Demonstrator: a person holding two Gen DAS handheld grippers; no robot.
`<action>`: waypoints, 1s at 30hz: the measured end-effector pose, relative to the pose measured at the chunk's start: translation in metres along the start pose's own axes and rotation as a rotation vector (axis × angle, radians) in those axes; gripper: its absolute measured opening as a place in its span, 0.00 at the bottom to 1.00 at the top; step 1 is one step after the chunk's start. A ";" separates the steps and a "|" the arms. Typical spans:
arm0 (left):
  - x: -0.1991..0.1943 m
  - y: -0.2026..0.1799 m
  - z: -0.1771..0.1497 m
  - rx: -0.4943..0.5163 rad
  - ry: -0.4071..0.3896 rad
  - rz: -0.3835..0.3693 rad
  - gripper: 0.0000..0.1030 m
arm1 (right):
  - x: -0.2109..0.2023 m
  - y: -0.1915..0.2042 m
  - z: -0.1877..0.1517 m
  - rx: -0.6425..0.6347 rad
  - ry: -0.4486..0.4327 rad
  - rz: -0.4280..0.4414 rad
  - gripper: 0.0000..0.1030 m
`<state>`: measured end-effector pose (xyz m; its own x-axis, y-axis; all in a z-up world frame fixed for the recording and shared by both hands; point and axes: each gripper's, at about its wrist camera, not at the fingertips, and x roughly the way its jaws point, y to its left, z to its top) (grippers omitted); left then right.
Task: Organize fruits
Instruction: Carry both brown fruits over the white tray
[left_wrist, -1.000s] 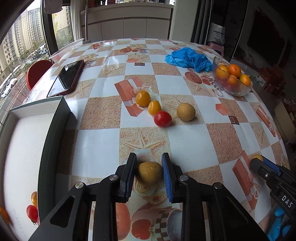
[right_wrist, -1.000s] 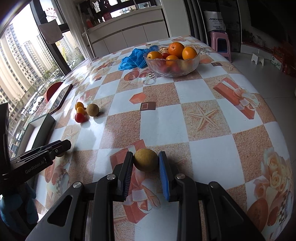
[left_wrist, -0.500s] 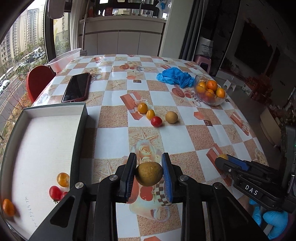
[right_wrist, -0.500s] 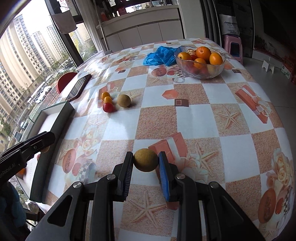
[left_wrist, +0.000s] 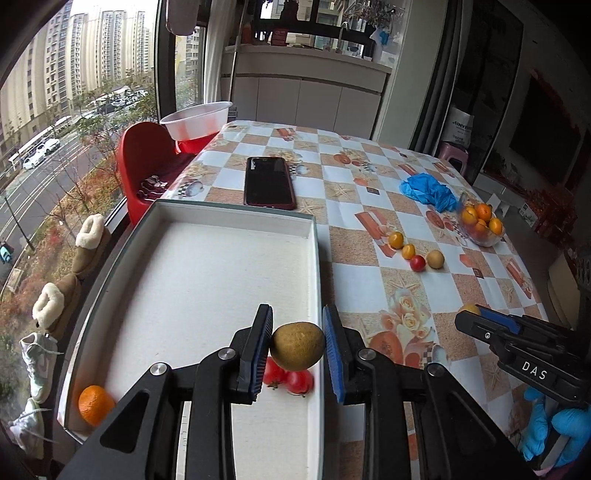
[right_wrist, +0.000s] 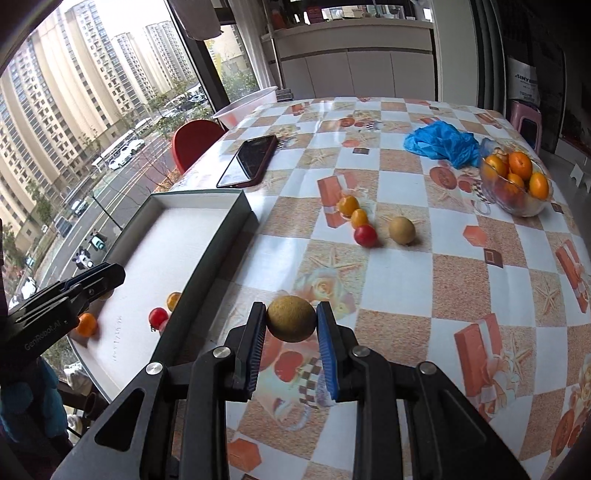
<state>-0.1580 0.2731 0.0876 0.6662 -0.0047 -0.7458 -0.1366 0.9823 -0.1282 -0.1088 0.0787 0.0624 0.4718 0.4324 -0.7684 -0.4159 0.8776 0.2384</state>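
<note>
While gripping round brown fruits, both grippers are hovering by the white-lined shallow box (left_wrist: 229, 258).
Left wrist view: the left gripper (left_wrist: 297, 347) is clenching a brown fruit (left_wrist: 297, 345) at lower centre, over the box. Right wrist view: the right gripper (right_wrist: 291, 321) is clenching another brown fruit (right_wrist: 291, 318) at lower centre, above the checked tablecloth (right_wrist: 424, 280).

Tray floor lying largely open; near corner obstructed.

Red tomatoes (left_wrist: 291, 378) are sitting directly beneath the left gripper (left_wrist: 297, 345), against the tray's (left_wrist: 317, 258) right wall; an orange (left_wrist: 95, 404) is occupying the near left corner. The raised rim is standing between the right gripper (right_wrist: 291, 320) and the tray floor.
</note>
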 end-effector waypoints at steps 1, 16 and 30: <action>-0.001 0.009 -0.001 -0.010 -0.003 0.012 0.29 | 0.003 0.010 0.003 -0.011 0.004 0.012 0.30; 0.015 0.083 -0.017 -0.102 0.046 0.086 0.29 | 0.055 0.123 0.026 -0.199 0.087 0.091 0.29; 0.035 0.084 -0.023 -0.103 0.090 0.063 0.29 | 0.082 0.132 0.023 -0.229 0.143 0.059 0.29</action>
<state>-0.1627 0.3513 0.0355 0.5864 0.0352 -0.8093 -0.2541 0.9566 -0.1425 -0.1074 0.2349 0.0444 0.3334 0.4338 -0.8370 -0.6123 0.7748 0.1576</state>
